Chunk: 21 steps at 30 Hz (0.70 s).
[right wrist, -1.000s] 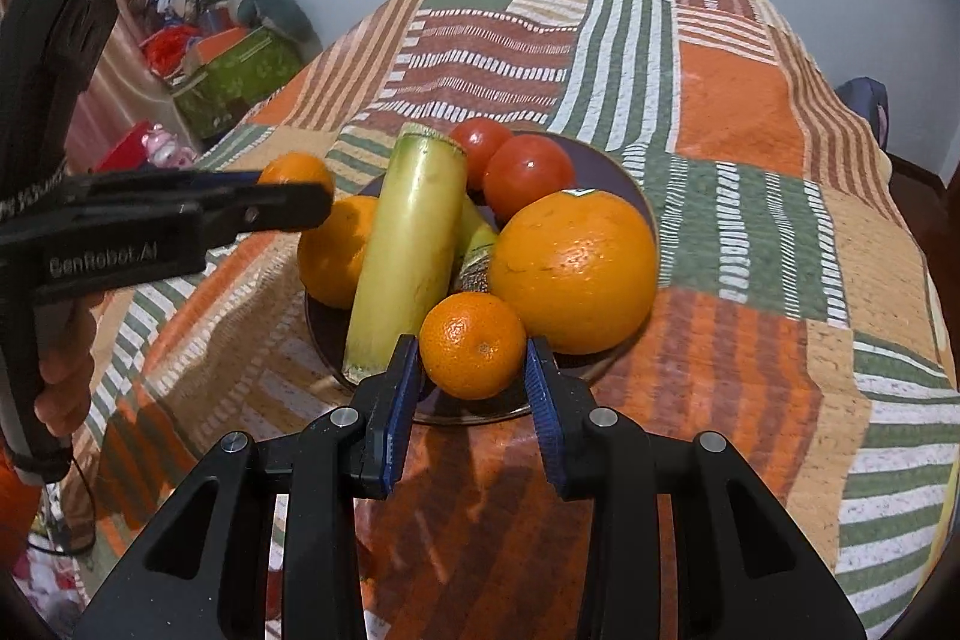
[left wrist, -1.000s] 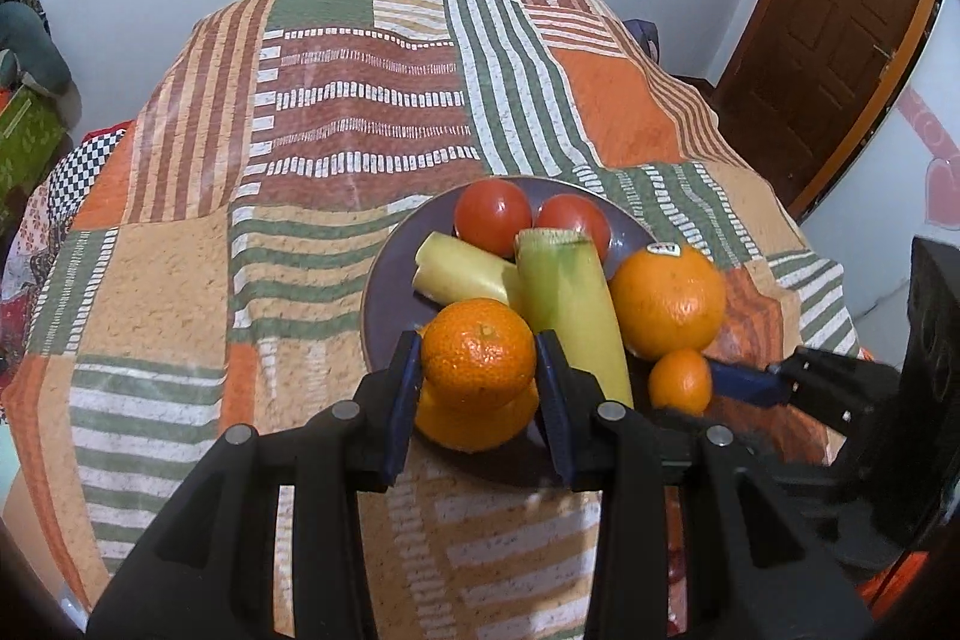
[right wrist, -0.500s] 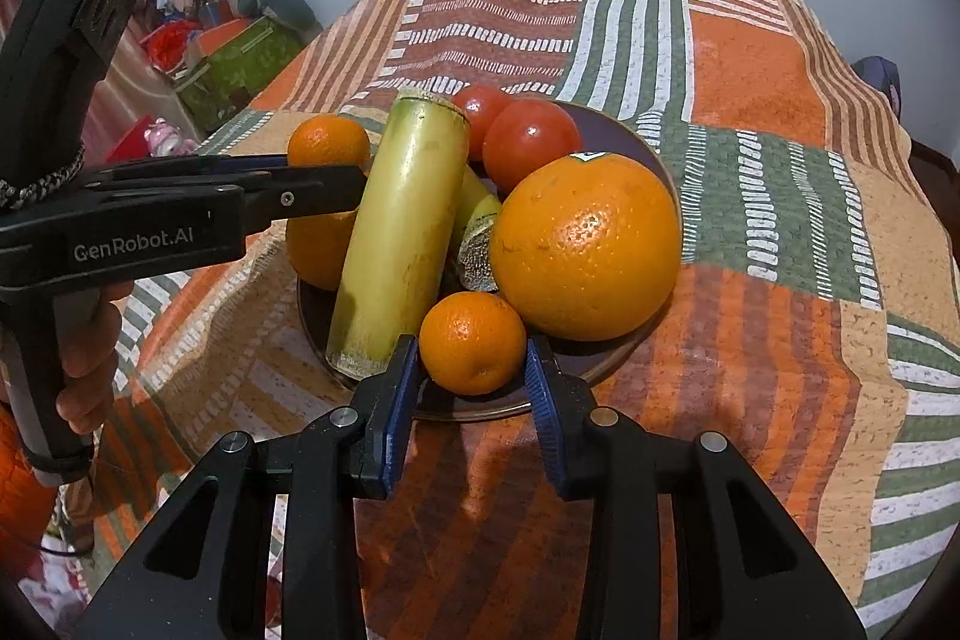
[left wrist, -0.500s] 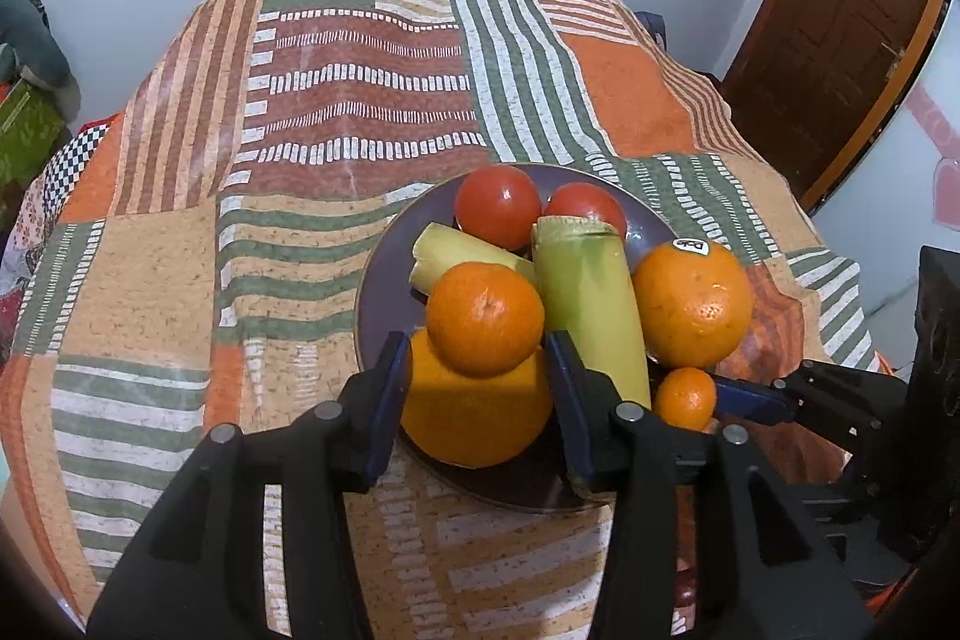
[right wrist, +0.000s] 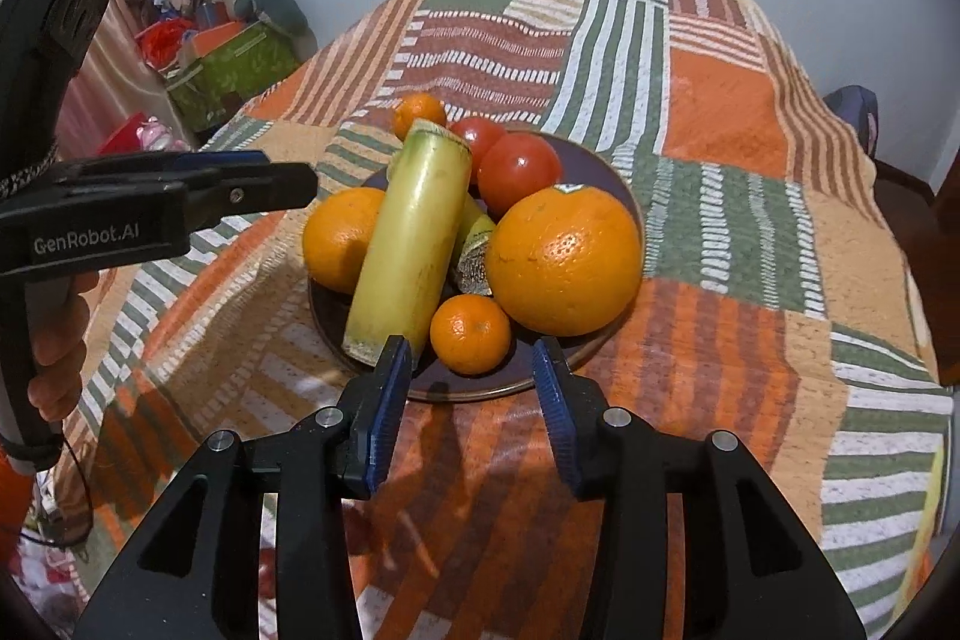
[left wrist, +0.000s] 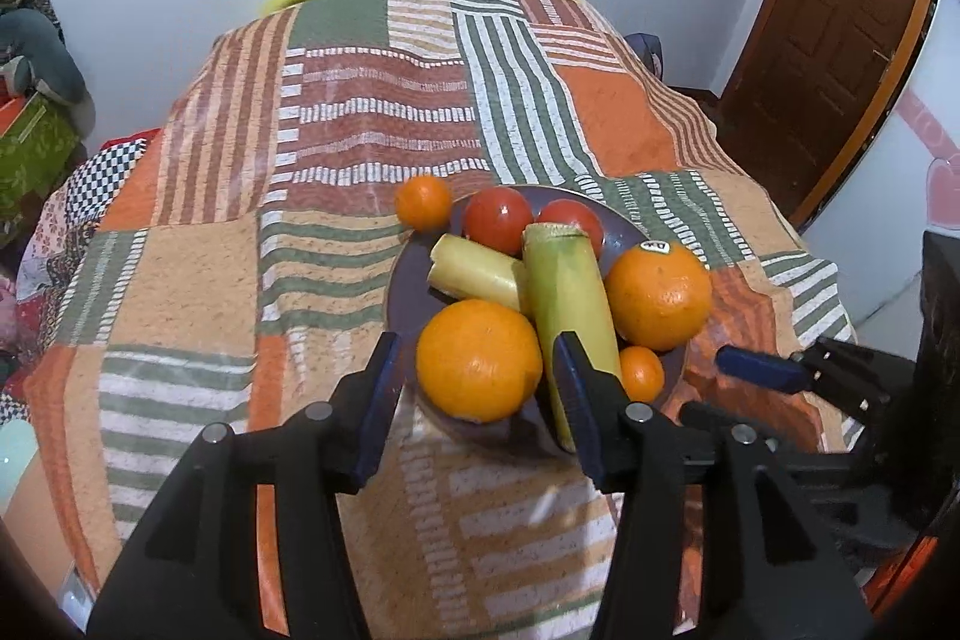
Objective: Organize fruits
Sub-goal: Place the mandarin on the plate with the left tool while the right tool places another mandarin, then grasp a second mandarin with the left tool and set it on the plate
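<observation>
Left wrist view shows what has changed: the small mandarin [left wrist: 423, 210] that sat between the left gripper [left wrist: 474, 388] pads a second ago, perched on the near orange [left wrist: 479, 359], now lies on the patchwork cloth [left wrist: 198, 280] just beyond the far-left rim of the plate [left wrist: 403, 292], off the dish. The left jaws have just been opening and now stand apart with nothing pressed between them; the near orange shows in the gap but the pads look clear of it.

The right gripper [right wrist: 472, 394] has also just been opening. Its pads, which flanked the second mandarin [right wrist: 470, 334] closely before, now stand wide of it on both sides. That mandarin rests on the near edge of the plate, just ahead of the open fingertips and touching neither.

Judged from this, one release went well and one did not: the right-hand mandarin seems settled on the plate, while the left-hand one appears to have rolled off the pile. It likely needs fetching back.

On the plate remain the two tomatoes [left wrist: 498, 220], the long green-yellow stalk [left wrist: 570, 292], a shorter pale piece [left wrist: 474, 271] and the large stickered orange [left wrist: 659, 295]. The stray mandarin lies well beyond the left fingertips, on the far side of the pile.
</observation>
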Each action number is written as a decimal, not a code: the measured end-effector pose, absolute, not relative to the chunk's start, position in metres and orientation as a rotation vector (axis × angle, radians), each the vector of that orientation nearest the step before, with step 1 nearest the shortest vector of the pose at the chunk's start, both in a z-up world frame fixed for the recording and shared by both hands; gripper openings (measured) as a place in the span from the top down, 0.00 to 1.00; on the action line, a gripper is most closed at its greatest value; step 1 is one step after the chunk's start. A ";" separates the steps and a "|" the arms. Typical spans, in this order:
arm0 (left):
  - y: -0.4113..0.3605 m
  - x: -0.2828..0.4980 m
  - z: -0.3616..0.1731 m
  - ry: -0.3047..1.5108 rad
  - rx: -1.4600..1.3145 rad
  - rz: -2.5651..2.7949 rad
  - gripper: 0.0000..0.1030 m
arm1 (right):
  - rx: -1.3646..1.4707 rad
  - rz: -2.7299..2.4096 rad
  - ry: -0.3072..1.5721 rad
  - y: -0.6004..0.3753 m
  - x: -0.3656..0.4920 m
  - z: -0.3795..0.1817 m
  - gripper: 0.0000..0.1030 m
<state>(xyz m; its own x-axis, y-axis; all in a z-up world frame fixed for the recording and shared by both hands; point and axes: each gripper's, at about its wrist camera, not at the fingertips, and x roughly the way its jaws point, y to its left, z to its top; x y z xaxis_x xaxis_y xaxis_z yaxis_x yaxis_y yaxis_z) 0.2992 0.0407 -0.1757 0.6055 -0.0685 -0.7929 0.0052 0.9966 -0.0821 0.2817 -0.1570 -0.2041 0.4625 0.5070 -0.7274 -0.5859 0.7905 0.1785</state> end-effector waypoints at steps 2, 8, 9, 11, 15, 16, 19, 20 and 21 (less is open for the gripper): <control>0.044 0.291 -0.174 0.921 -0.076 -0.038 0.50 | -0.105 0.667 0.845 -0.160 0.277 -0.198 0.62; 0.061 0.277 -0.172 0.930 -0.074 0.009 0.50 | -0.119 0.650 0.805 -0.164 0.266 -0.183 0.55; 0.065 0.278 -0.172 0.930 -0.077 0.018 0.50 | -0.120 0.646 0.795 -0.165 0.264 -0.180 0.54; 0.075 0.283 -0.172 0.930 -0.093 0.036 0.50 | -0.123 0.642 0.785 -0.166 0.265 -0.178 0.53; 0.094 0.306 -0.173 0.934 -0.136 0.051 0.50 | -0.117 0.628 0.777 -0.169 0.269 -0.178 0.53; 0.097 0.313 -0.174 0.935 -0.140 0.051 0.50 | -0.114 0.623 0.774 -0.170 0.271 -0.179 0.53; 0.102 0.343 -0.182 0.947 -0.134 0.049 0.50 | -0.105 0.608 0.773 -0.175 0.282 -0.181 0.53; 0.103 0.351 -0.185 0.951 -0.130 0.047 0.51 | -0.102 0.604 0.772 -0.177 0.285 -0.182 0.53; 0.104 0.363 -0.190 0.958 -0.129 0.043 0.53 | -0.100 0.599 0.772 -0.179 0.289 -0.183 0.53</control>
<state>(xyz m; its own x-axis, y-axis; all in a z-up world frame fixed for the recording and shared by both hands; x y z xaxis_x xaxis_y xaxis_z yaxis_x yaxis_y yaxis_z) 0.3633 0.1042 -0.1899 0.5747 -0.0204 -0.8181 -0.0939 0.9914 -0.0907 0.2886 -0.1794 -0.1828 0.5601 0.4718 -0.6810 -0.5427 0.8300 0.1288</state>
